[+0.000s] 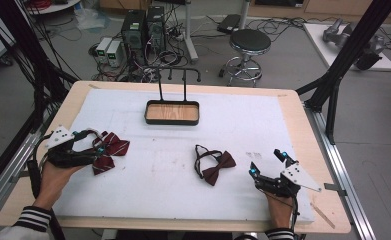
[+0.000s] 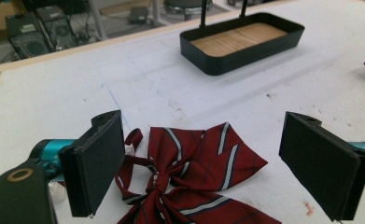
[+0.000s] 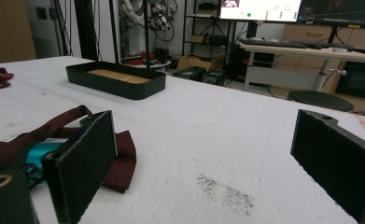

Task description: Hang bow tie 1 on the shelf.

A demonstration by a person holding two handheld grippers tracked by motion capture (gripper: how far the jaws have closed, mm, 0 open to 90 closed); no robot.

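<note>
My left gripper [image 1: 90, 147] has its jaws spread wide, and in the left gripper view the striped bow tie [image 2: 189, 175] lies flat between them on the white foam mat [image 2: 77, 93], nothing pinched yet; in the high view that tie [image 1: 110, 150] sits at about 9 o'clock on the table, just beside the gripper's tips. My right gripper [image 1: 265, 162] is also wide apart and holds nothing; it rests at about 4 o'clock on the mat. From it, toward 9 o'clock and near, lies the plain dark red bow tie [image 1: 217, 167] with its strap looped at its far-left end, and in the right gripper view a fold of that tie [image 3: 119, 154] sits behind the left pad. Farther out, at 12 o'clock from table centre, stands the black tray [image 1: 172, 120] with a wooden floor and thin black posts rising from its back edge, well apart from both ties. Beyond the table at about 1 o'clock stands a round stool [image 1: 249, 42].
</note>
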